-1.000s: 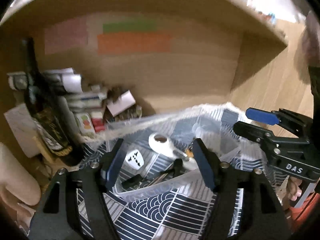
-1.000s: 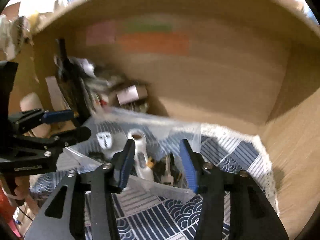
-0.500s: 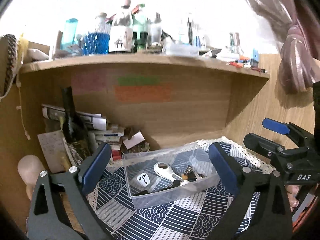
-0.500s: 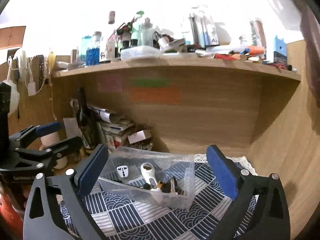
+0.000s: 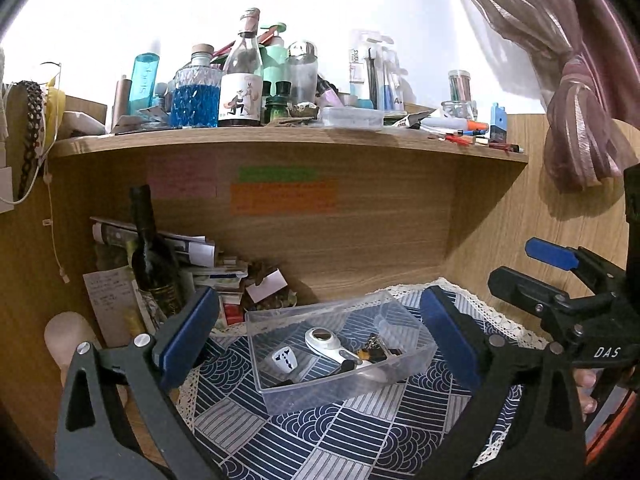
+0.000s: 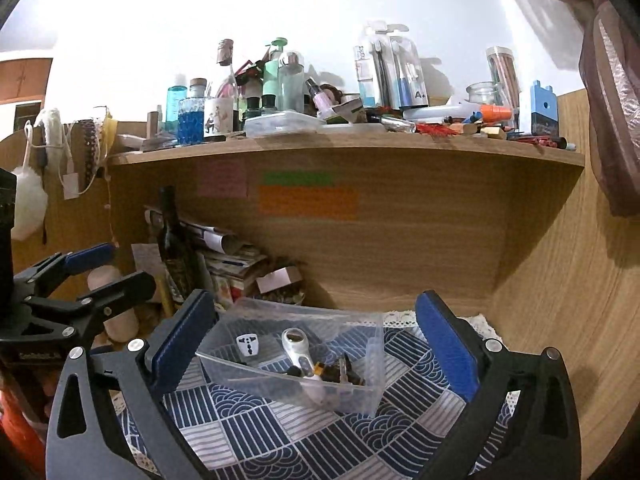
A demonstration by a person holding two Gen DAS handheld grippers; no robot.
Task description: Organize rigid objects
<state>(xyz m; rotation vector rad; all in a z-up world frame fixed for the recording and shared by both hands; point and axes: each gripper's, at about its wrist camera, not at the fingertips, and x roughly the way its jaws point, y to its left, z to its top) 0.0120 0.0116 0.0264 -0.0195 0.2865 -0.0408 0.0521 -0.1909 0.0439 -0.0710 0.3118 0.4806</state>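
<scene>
A clear plastic box [image 5: 280, 394] [image 6: 372, 372] stands on a blue patterned cloth [image 5: 320, 436] [image 6: 280, 432] in a wooden nook. It holds a white plug adapter [image 5: 285, 360] [image 6: 248, 345], a white magnifier-like tool [image 5: 326, 342] [image 6: 295, 346] and small dark items with keys [image 5: 378, 350] [image 6: 340, 372]. My left gripper [image 5: 316, 338] is open and empty, held back from the box. My right gripper [image 6: 312, 338] is open and empty too, back from the box. The right gripper shows in the left wrist view [image 5: 532, 268], the left one in the right wrist view [image 6: 100, 268].
A dark wine bottle [image 5: 154, 256] [image 6: 174, 248] and a pile of papers and small boxes [image 5: 224, 276] stand at the back left. A shelf [image 5: 280, 140] above holds several bottles and pens. A wooden wall [image 6: 560, 300] closes the right side.
Both grippers have pulled back and up from the box and opened wider. The box has stayed on the cloth.
</scene>
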